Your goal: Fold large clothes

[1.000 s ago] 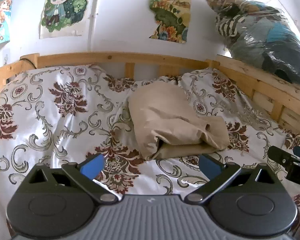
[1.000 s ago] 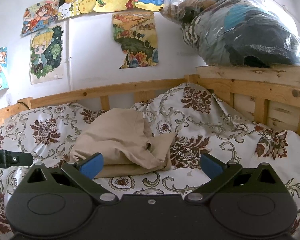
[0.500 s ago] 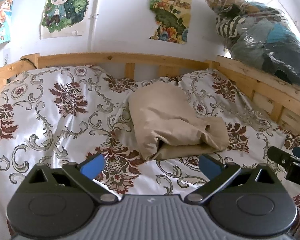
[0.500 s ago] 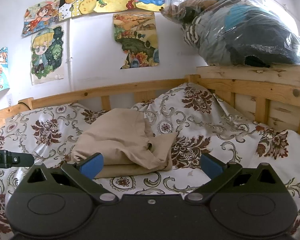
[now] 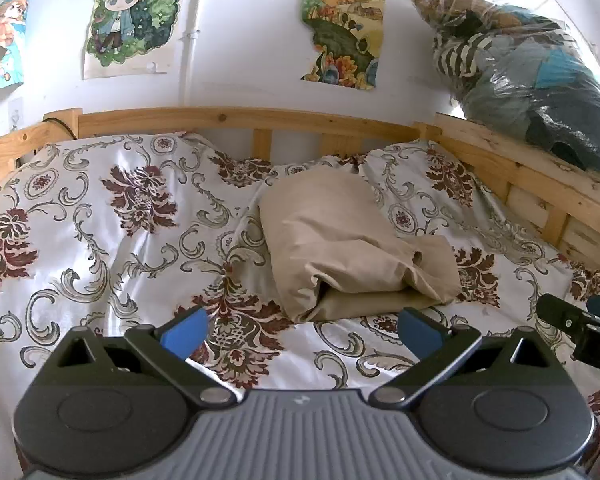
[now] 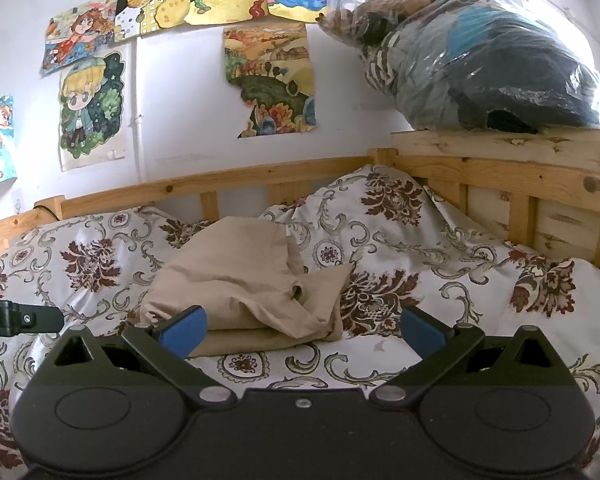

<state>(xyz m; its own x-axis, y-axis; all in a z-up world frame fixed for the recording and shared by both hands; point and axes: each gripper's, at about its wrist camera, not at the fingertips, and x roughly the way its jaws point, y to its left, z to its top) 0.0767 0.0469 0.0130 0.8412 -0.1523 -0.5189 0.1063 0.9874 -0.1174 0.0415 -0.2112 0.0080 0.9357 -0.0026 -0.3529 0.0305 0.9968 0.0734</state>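
Observation:
A beige garment (image 5: 352, 248) lies folded in a compact bundle on the floral bedspread (image 5: 100, 220), toward the bed's far middle. It also shows in the right wrist view (image 6: 244, 280). My left gripper (image 5: 302, 332) is open and empty, held above the bedspread just short of the bundle's near edge. My right gripper (image 6: 302, 330) is open and empty, also just in front of the bundle, its left blue pad (image 6: 184, 330) overlapping the garment's near edge in view. Each gripper's tip shows at the other view's edge.
A wooden bed rail (image 5: 240, 118) runs along the back and right side. A clear plastic bag of clothes (image 6: 480, 60) sits on the right rail's ledge. Posters (image 6: 272, 80) hang on the white wall behind the bed.

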